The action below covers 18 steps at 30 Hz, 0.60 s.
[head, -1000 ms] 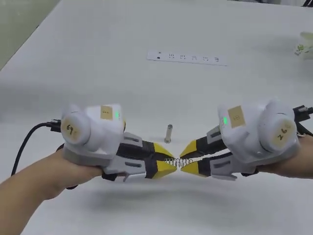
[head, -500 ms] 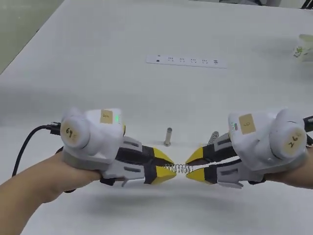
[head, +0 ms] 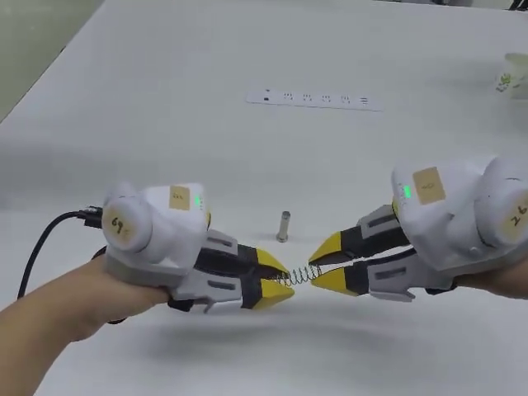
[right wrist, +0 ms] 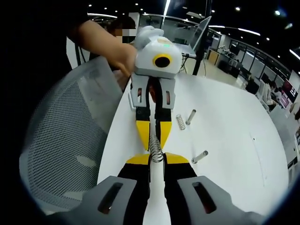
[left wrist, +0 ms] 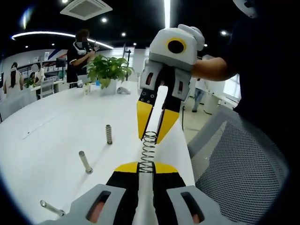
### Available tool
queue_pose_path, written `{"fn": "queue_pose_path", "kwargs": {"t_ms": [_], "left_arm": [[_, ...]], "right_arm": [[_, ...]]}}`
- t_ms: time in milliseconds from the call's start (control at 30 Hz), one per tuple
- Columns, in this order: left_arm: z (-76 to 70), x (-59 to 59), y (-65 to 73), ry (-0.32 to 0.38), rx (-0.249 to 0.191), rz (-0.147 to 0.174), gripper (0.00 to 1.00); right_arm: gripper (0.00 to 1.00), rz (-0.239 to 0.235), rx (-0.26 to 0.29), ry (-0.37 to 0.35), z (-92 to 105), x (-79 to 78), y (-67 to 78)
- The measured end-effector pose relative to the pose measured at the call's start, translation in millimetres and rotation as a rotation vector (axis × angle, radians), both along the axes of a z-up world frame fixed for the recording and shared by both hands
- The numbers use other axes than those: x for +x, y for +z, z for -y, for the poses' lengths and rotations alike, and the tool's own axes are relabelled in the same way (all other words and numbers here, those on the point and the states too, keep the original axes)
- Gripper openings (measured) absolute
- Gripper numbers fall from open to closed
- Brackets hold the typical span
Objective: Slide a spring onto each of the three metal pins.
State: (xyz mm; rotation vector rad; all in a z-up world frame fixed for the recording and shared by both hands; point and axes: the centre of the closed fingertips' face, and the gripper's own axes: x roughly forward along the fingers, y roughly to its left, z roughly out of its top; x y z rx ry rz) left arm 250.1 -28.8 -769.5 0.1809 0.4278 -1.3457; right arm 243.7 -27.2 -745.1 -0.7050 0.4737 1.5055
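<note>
Hidden: both ends of the spring (head: 299, 275), inside your left hand-held gripper (head: 287, 282) and right hand-held gripper (head: 314, 271). Cut off at edge: the right one's rear.

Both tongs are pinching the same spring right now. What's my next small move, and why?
Probably open the tongs of the left gripper and let the right gripper hold the spring alone. Each pinches one end, so neither end is free to slip over the bare upright pin standing just beyond them.
</note>
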Motion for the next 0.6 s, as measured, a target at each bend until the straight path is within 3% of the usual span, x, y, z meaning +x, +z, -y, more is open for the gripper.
{"fn": "queue_pose_path", "kwargs": {"t_ms": [300,600], "left_arm": [[2.0,-1.3,-1.4,-0.009,0.001,0.003,0.02],[4.8,-0.8,1.3,-0.01,-0.014,0.003,0.02]], "right_arm": [[0.07,-0.023,0.093,0.007,-18.6,-5.1,15.5],[0.07,0.002,0.136,0.017,-29.1,-5.7,20.3]]}}
